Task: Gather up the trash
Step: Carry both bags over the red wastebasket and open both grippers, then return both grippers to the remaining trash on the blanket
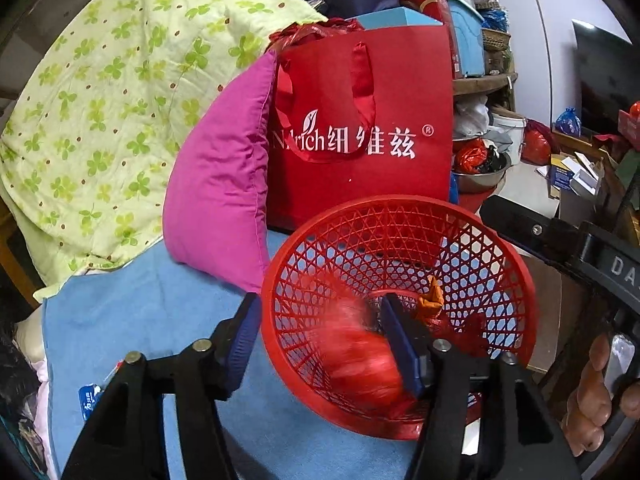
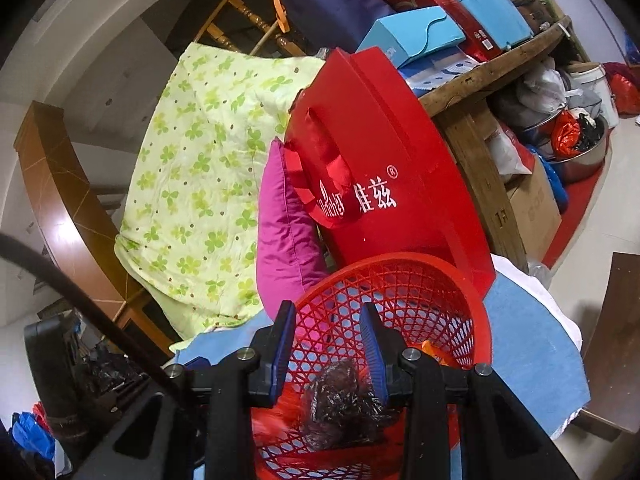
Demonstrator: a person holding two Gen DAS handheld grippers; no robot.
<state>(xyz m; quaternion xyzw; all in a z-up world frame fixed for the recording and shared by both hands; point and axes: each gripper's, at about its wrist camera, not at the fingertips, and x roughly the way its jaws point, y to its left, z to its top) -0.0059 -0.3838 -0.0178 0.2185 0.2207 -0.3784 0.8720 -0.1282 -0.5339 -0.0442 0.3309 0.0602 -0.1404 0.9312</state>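
Observation:
A red mesh basket (image 1: 400, 200) (image 2: 400, 258) stands tilted on the blue sheet, its mouth facing me. My left gripper (image 1: 319, 298) is open across its near-left rim, with one finger outside and one inside. A blurred wad of red plastic trash (image 1: 360, 364) is inside the basket beside the inner pad, and the outer pad is clear of it. An orange scrap (image 1: 432, 300) (image 2: 434, 350) and a dark crumpled wrapper (image 2: 344, 400) lie in the basket. My right gripper (image 2: 326, 306) has narrow jaws straddling the basket's wall and holds it.
A red tote bag (image 1: 360, 140) stands right behind the basket, with a pink pillow (image 1: 224, 176) and a clover-print quilt (image 1: 100, 100) to its left. A blue sheet (image 1: 140, 320) covers the bed. A cluttered wooden shelf (image 2: 480, 80) and a steel bowl (image 1: 480, 176) stand at the right.

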